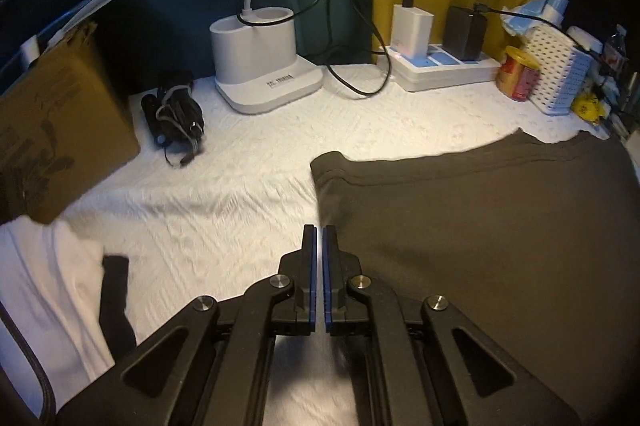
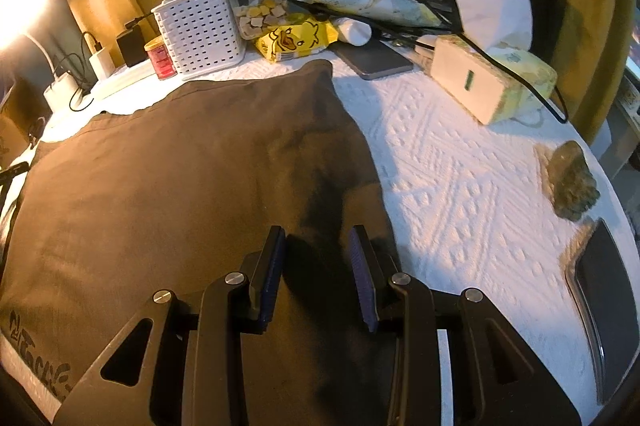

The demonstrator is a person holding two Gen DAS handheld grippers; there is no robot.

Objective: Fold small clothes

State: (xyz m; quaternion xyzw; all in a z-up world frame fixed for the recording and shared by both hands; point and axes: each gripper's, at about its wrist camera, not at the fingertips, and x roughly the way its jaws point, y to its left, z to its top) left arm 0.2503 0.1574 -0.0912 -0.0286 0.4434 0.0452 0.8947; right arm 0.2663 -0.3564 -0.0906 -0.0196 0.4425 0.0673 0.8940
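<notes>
A dark brown garment (image 1: pixel 480 226) lies flat on the white textured table cover (image 1: pixel 240 194). My left gripper (image 1: pixel 319 231) is shut right at the garment's left edge, which runs straight into the closed blue pads. In the right wrist view the same garment (image 2: pixel 180 166) fills the left and middle, with a dark print near its lower left corner. My right gripper (image 2: pixel 318 234) stands open just above the garment near its right edge. Only its shadow lies between the pads.
At the back stand a white lamp base (image 1: pixel 264 62), a power strip with chargers (image 1: pixel 440 62), a white basket (image 2: pixel 200 30), a tissue box (image 2: pixel 492 82) and a phone (image 2: pixel 372 58). A cardboard box (image 1: pixel 52 130) and a white cloth (image 1: pixel 44 290) sit left. A dark tray (image 2: pixel 608 306) lies right.
</notes>
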